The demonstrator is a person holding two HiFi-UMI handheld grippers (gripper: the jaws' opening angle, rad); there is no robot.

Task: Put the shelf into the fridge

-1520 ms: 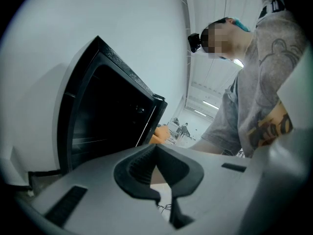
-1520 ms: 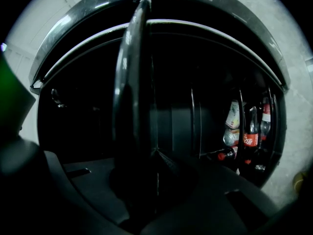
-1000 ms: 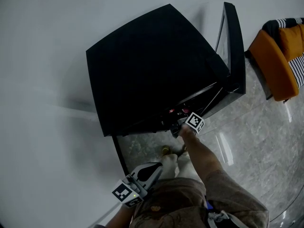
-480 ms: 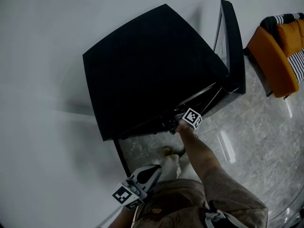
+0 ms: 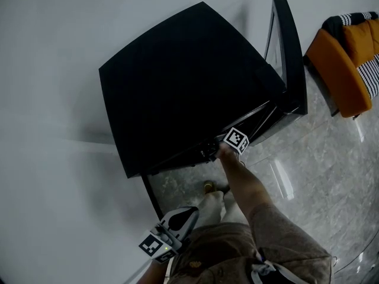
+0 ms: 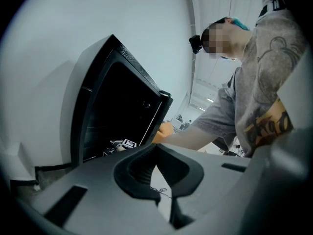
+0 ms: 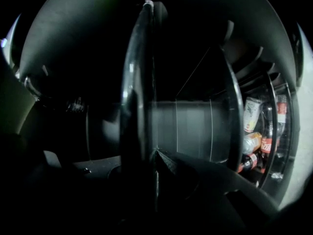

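Right gripper point(image 7: 155, 153) fingers pinch dark-rimmed glass shelf point(image 7: 134, 106) edge-on; long axis runs straight ahead of fingers into black fridge point(image 5: 177, 81). Left gripper point(image 6: 157, 148) fingers pressed together, empty, farther off.

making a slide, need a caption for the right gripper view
Right gripper shut on the shelf, held inside the dark fridge, bottles at the right

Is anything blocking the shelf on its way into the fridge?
Nothing visible does. The right tongs hold the dark-rimmed glass shelf inside the dark cavity of the black fridge; the bottles stand off to the right behind rails.
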